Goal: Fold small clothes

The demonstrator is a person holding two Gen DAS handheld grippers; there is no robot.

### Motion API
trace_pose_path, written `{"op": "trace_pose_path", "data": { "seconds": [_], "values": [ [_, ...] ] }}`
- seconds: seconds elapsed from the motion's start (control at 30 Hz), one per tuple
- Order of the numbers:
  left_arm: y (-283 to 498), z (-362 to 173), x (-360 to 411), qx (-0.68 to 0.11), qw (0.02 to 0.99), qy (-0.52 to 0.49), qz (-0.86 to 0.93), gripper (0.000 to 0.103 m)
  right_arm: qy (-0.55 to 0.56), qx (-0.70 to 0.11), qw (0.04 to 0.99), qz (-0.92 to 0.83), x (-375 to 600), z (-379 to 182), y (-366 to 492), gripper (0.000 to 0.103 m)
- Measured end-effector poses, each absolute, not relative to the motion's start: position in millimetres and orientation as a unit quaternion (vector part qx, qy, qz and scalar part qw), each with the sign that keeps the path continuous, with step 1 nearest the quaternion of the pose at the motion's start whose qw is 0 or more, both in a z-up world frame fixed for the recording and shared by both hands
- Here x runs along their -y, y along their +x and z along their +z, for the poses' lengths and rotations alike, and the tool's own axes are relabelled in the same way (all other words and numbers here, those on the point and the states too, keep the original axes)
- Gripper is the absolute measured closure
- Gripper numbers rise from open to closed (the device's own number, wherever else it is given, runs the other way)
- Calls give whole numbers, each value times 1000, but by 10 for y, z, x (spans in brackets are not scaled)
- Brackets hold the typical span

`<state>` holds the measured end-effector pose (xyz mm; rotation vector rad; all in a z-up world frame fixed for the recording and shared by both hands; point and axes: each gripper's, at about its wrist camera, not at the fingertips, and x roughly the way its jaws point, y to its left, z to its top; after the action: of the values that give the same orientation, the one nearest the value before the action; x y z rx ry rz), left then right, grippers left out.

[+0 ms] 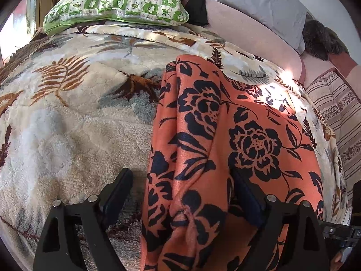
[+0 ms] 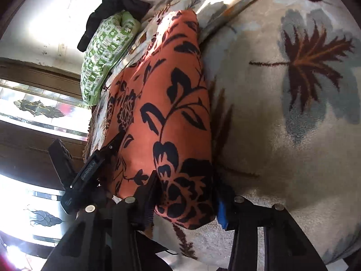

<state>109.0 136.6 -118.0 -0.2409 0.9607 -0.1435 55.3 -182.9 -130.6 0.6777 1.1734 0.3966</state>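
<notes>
We hold the left gripper (image 1: 180, 180) wide open over the orange floral garment (image 1: 225, 135), which lies lengthwise on the leaf-patterned blanket (image 1: 67, 113) at frame centre-right. Our right gripper (image 2: 185, 194) straddles the garment's near end, jaws partly open; we cannot tell whether the pads press. A green pillow (image 1: 117, 2) sits upper left.

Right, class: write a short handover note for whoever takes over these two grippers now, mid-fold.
Left gripper: open, fingers astride one edge of the orange flowered garment.
Right gripper: garment's end between its fingers; grip unclear.
Garment lies on the fleece blanket, already folded into a long strip.
Left to do: probably fold it across, then smooth.
</notes>
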Motion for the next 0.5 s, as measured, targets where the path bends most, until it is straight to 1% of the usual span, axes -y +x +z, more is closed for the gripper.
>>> {"op": "trace_pose_path", "data": {
  "seconds": [0.03,0.07,0.13,0.17,0.2,0.27,0.3,0.33,0.37,0.4,0.43,0.47,0.5],
  "values": [
    [1079,-1174,-1364,-459,878,-115,-69,13,291,-539,772,173,1808,-1216,542,54],
    [1067,-1166,-1370,-457,879,-116,-70,13,278,-532,783,165,1792,-1122,516,46],
    [1022,-1114,-1420,-460,875,-132,-71,14,267,-499,810,151,1812,-907,443,36],
    [972,-1044,-1466,-460,873,-146,-69,15,263,-483,823,141,1845,-805,440,33],
    [892,-945,-1530,-448,875,-167,-74,16,258,-469,833,140,1849,-708,432,33],
    [674,-763,-1677,-409,884,-208,-89,16,251,-443,847,150,1856,-542,502,32],
    [587,-741,-1726,-402,883,-225,-89,16,250,-434,850,162,1839,-493,544,30],
    [549,-795,-1731,-416,877,-225,-86,17,250,-428,850,176,1796,-475,598,27],
    [572,-936,-1707,-452,863,-212,-83,23,250,-428,849,185,1768,-502,641,26],
    [627,-1155,-1718,-495,838,-214,-80,56,251,-436,844,185,1739,-571,708,26],
    [626,-1250,-1805,-495,830,-244,-81,60,252,-452,835,187,1693,-676,792,26],
    [624,-1196,-1841,-494,828,-251,-82,63,254,-472,823,189,1599,-799,894,26],
    [631,-1106,-1826,-497,827,-247,-87,73,256,-479,819,185,1541,-881,938,26]
  ]
}}
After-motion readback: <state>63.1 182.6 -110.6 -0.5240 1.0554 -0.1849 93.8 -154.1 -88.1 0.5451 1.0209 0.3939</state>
